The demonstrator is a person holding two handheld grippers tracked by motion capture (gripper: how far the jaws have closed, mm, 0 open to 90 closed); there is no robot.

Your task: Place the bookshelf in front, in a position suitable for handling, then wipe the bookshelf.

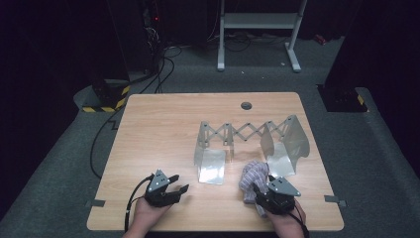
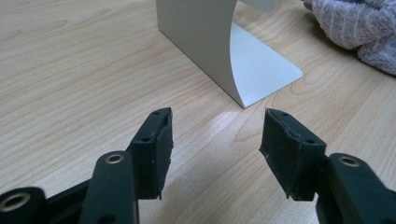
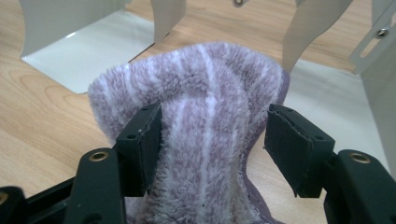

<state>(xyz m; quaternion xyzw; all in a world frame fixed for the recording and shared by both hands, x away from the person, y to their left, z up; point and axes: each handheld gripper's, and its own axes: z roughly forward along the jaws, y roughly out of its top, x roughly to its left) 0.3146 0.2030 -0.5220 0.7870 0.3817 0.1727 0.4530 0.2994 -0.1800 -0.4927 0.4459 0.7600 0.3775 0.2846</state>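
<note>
While I work, table (image 1: 163,129): wood, bears everything.
rack (image 1: 247,133): metal scissor frame, plates at both ends.
towel (image 3: 205,107): purple striped, bunched just before right plate, touching it; long axis runs away from me.
risk: loose pads, towel may slip, snag plate.
right tongs (image 3: 212,149): apart, towel between, left pad touching.
left tongs (image 2: 215,144): apart, nothing between.

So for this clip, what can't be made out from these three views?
- Right gripper, right gripper view: cloth lies between the jaws; the right pad stands clear, but whether the left pad presses is unclear.
- High view: the gripper body hides the cloth's near end.
- Left gripper view: frame edges cut off the metal rack's top and most of the cloth.
</note>
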